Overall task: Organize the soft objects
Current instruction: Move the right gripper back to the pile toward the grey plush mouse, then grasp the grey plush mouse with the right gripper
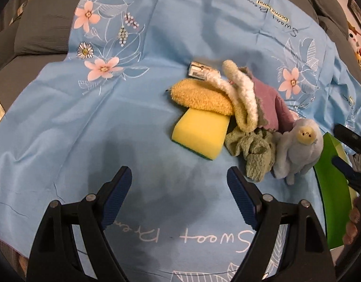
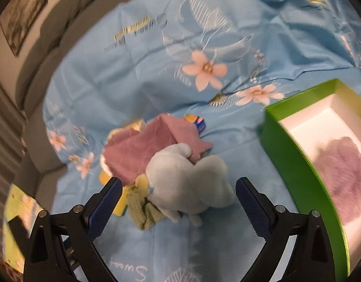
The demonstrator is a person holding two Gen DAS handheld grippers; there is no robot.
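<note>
A light blue bedsheet [image 1: 138, 122] printed with pink flowers covers a grey sofa [image 1: 39, 30]; framed pictures [image 2: 20, 23] hang on the wall. Mid-sheet lies a heap: yellow sponge [image 1: 200, 136], pink cloth [image 2: 138, 150], pale blue plush toy [image 2: 187, 183]. The green cardboard box [image 2: 295, 164] beside it holds purple fluff [image 2: 345, 178]. The left gripper [image 1: 179, 195] and right gripper [image 2: 179, 202] gape wide, empty.
</note>
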